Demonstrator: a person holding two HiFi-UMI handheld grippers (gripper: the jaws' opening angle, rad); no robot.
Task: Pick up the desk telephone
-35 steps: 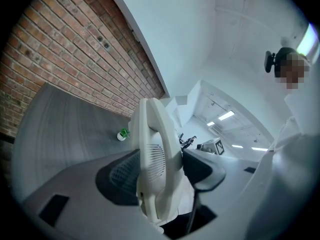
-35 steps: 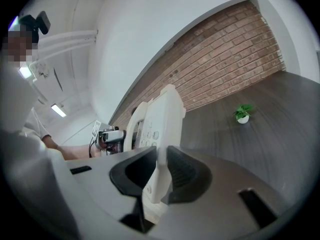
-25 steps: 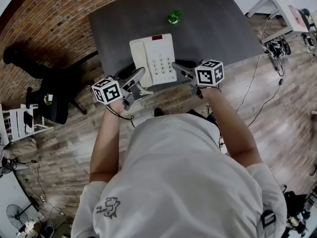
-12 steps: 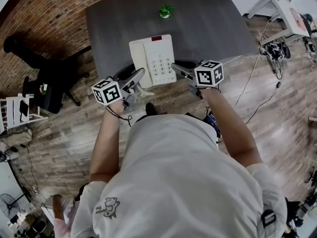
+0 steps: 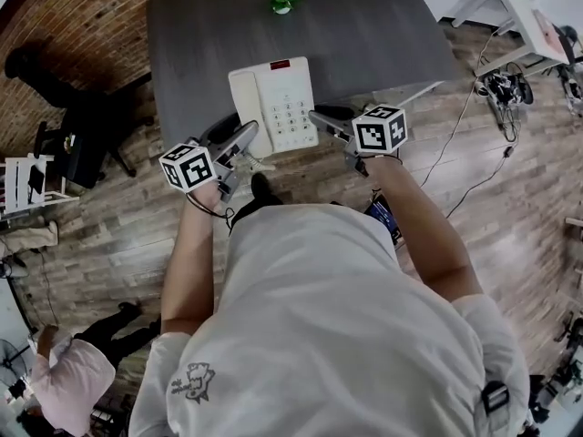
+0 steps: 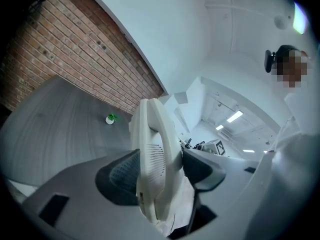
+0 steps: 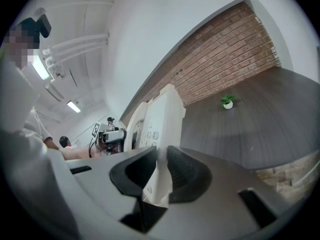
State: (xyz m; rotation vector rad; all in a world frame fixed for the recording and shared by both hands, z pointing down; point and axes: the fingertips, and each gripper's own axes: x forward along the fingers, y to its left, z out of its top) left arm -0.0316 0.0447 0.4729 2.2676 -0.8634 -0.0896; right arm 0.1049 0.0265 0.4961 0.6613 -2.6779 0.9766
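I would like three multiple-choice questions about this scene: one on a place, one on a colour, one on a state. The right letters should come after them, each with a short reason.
1. Where on the table does the small plant stand?
A. at the far side, beyond the telephone
B. on the telephone's keypad
C. at the near edge, beside the person

2. What colour is the telephone's body?
A. black
B. white
C. blue

3. In what state is the right gripper?
A. open, away from the telephone
B. shut on the telephone's edge
C. shut on the plant

Answers:
1 A: the head view shows the plant beyond the telephone.
2 B: the body is white in every view.
3 B: the right gripper view shows both pads pressing on the thin edge.
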